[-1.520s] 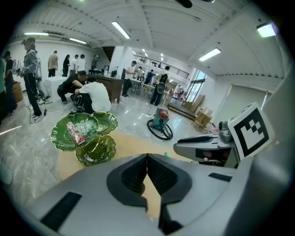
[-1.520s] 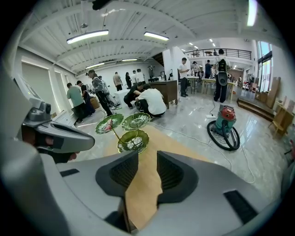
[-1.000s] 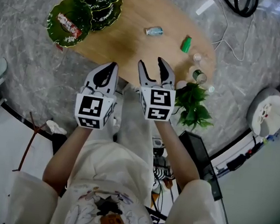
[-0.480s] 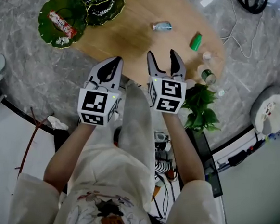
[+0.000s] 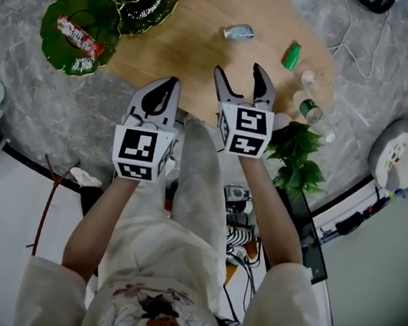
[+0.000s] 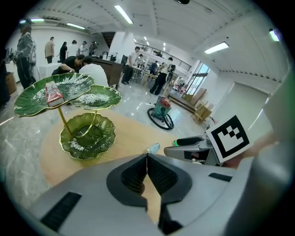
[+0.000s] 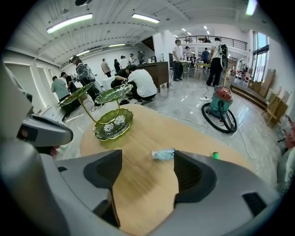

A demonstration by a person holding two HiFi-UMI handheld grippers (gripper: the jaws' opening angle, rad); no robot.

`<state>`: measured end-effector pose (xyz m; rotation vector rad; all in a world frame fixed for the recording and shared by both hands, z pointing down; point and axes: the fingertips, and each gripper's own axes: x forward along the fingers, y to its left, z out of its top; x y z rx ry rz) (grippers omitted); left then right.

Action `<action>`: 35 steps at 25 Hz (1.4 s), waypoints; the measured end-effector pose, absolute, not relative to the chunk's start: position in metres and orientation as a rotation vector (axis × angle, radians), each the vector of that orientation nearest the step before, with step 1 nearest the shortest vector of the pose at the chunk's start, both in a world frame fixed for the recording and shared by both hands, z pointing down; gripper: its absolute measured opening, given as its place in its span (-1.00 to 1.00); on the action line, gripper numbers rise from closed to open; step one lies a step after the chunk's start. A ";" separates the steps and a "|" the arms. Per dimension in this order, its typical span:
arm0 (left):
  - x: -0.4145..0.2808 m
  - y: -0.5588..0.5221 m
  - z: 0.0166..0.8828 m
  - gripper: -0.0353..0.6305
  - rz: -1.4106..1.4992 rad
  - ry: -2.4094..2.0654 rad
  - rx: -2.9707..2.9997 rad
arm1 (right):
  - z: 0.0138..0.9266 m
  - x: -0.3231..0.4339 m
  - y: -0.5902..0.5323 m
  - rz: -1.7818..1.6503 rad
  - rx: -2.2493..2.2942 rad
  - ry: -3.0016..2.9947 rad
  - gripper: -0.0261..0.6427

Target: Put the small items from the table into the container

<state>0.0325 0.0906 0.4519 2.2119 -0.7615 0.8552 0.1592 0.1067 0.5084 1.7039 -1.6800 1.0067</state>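
- The left claw (image 5: 169,86) is pressed together and holds nothing; the jaws of the right claw (image 5: 239,71) are opening, already spread wide, with nothing between them
- The packet (image 5: 239,33) lies on the counter (image 5: 191,52), ahead of the right claw and well apart from it; the green bottle (image 5: 292,56) rests to its right
- The leaf-shaped dish (image 5: 97,6), judged to be the container, stands at the counter's left end
- The packet is judged light, soft and slippery; it is best taken gently across its narrow middle
- The green bottle is judged stiff and smooth; a hold across its body is advised
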 end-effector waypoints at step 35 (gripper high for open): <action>0.056 0.079 0.534 -0.87 0.897 -0.718 2.131 | 0.613 0.184 0.067 0.979 1.664 -1.620 0.33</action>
